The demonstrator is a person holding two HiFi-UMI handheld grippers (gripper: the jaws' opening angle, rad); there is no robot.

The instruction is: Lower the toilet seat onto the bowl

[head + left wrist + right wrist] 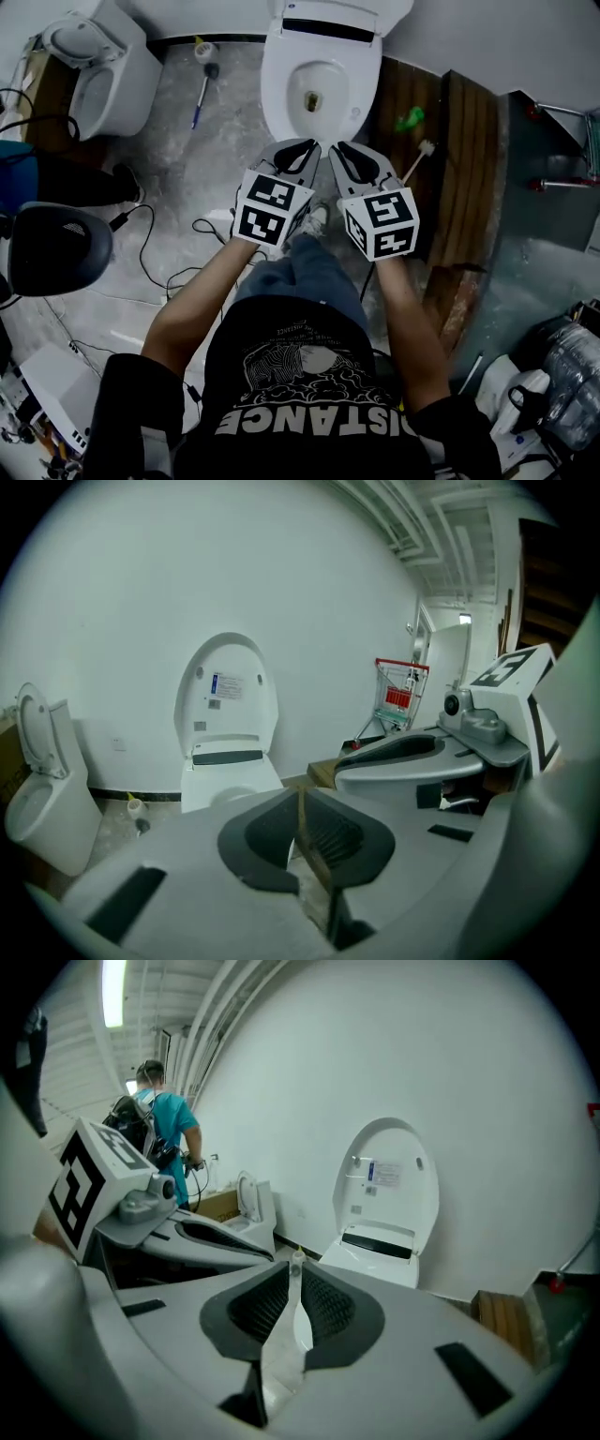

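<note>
Grey marbled floor runs up to a plain white wall, and a white toilet stands against that wall with its bowl uncovered. The toilet seat is up, together with the lid, and leans back against the wall behind the bowl. Its long axis is vertical: the rounded end points at the ceiling, the hinge end sits low at the back of the bowl, and the inner face looks out into the room. A second toilet stands well off to the left, and a wooden platform lies on the right. The left gripper and right gripper hang side by side in front of the bowl, short of the seat, each with its jaws drawn together on nothing. A toilet brush lies between the two toilets.
</note>
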